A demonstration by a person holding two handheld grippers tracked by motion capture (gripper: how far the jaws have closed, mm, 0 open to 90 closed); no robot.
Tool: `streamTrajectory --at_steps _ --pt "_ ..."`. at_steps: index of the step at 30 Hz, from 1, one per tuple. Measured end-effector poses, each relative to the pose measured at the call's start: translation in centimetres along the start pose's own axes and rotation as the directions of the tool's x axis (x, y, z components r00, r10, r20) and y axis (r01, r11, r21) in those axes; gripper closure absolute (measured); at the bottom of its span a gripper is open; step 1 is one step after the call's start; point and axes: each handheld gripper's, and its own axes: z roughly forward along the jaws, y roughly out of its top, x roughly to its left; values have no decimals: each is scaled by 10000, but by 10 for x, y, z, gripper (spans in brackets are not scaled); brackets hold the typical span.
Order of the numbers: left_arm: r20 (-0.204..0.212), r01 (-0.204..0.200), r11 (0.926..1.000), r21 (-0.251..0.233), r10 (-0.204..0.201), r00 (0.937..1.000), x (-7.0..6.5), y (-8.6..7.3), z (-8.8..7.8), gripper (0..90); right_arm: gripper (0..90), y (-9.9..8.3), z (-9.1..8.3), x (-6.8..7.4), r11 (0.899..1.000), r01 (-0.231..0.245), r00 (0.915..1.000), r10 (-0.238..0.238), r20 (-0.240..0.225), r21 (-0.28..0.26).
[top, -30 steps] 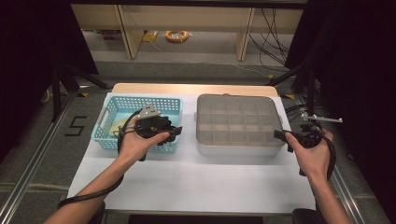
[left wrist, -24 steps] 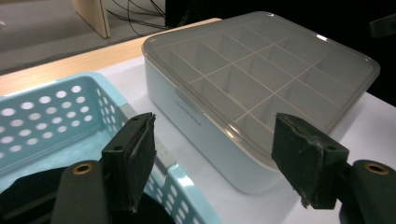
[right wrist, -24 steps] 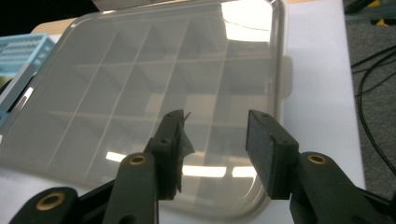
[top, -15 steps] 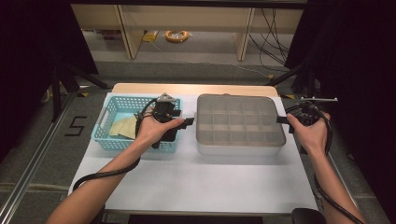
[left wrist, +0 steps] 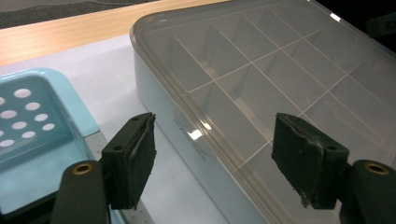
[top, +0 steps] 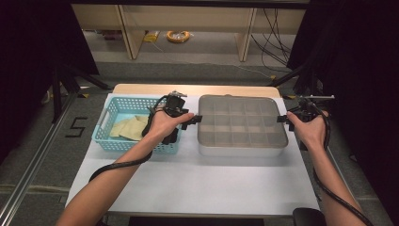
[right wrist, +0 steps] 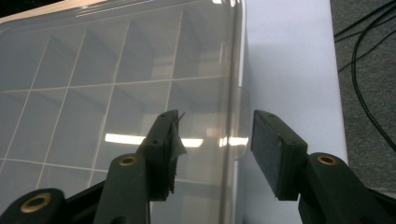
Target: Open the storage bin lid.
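A grey box with a clear lid [top: 242, 125] and a grid of compartments sits right of centre on the white table. My left gripper [top: 195, 121] points at its left side. In the left gripper view that gripper [left wrist: 212, 149] is open, its pads [left wrist: 140, 156] either side of the lid's edge [left wrist: 187, 126], not touching. My right gripper [top: 282, 118] is at the box's right side. In the right gripper view it [right wrist: 215, 140] is open and its jaws have just been opening. The lid's rim and a small tab [right wrist: 236, 135] stand between the pads, not pressed.
A light blue perforated basket [top: 113, 141] holding yellowish cloth [top: 129, 127] stands just left of the box, under my left wrist. The white sheet [top: 197, 183] spreads toward the front edge. Cables [right wrist: 369, 70] lie on the floor off the table's right.
The left hand has swung from over the basket rightwards to the box's left edge. The right hand has slid farther back along the box's right side.
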Motion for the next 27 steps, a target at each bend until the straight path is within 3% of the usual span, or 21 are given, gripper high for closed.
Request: streamTrajectory --at_steps 3,4,5,6,7,8,9,10,11,12,13,14,15,16,17,18,21,22,23,24,27 --pt "-2 51 10000 40 -51 10000 0 1 3 298 525 0 -1 0 9996 -207 9994 201 281 211" --pt "7 155 9999 68 -155 9999 0 1 5 298 523 -1 3 -3 9995 -322 9994 323 -142 49" --pt "46 230 9997 55 -231 9997 1 2 6 298 523 -1 3 -3 9995 -322 9994 323 -142 49" --pt "33 254 9997 18 -254 9997 2 3 7 298 522 0 2 -3 9992 -201 9994 191 296 343" --pt "10 261 9996 62 -261 9997 2 3 8 299 521 0 6 -8 9998 136 9999 -135 -22 124" --pt "27 293 9995 84 -293 9996 2 3 9 300 520 -2 7 -6 9989 -430 9987 435 -266 195" --pt "91 416 9991 118 -417 9991 3 3 10 302 519 -1 7 -5 9974 -648 9968 662 -447 321" --pt "130 505 9986 134 -507 9986 3 3 10 303 519 -1 9 -8 9993 -351 9986 357 -386 156" --pt "143 569 9982 182 -572 9983 3 3 11 307 519 0 10 -8 9988 -463 9979 469 -445 149" --pt "139 601 9980 176 -604 9981 4 3 11 311 520 0 10 -6 9960 -854 9946 867 -565 260" --pt "132 622 9979 186 -624 9980 4 3 12 314 522 0 9 -8 9976 -568 9963 591 -627 386" --pt "180 672 9975 201 -676 9976 4 3 13 318 528 0 11 -7 9974 -658 9954 676 -672 293" --pt "121 724 9972 195 -726 9973 5 3 14 323 535 2 10 -3 9921 -1120 9931 1137 -272 569" --pt "118 774 9967 229 -777 9969 5 3 15 324 538 2 11 -6 9965 -645 9974 661 -279 523" --pt "118 774 9967 229 -777 9969 5 3 15 325 538 2 11 -6 9965 -645 9974 661 -279 523" --pt "89 846 9961 256 -848 9964 6 3 16 331 541 1 13 -5 9941 -1003 9937 1022 -463 419" --pt "133 894 9955 313 -899 9959 6 2 18 338 552 3 11 -7 9931 -911 9947 943 -412 738" --pt "214 1055 9934 442 -1065 9941 6 1 20 339 561 3 12 -7 9892 -1310 9891 1348 -591 651" --pt "205 1102 9928 476 -1112 9936 7 1 20 341 565 3 11 -9 9920 -1042 9927 1081 -537 707" --pt "146 1143 9921 510 -1152 9932 7 1 21 345 572 3 11 -8 9881 -1357 9884 1400 -589 718" --pt "118 1242 9909 515 -1250 9921 7 1 22 353 586 3 11 -9 9852 -1514 9856 1566 -635 800"
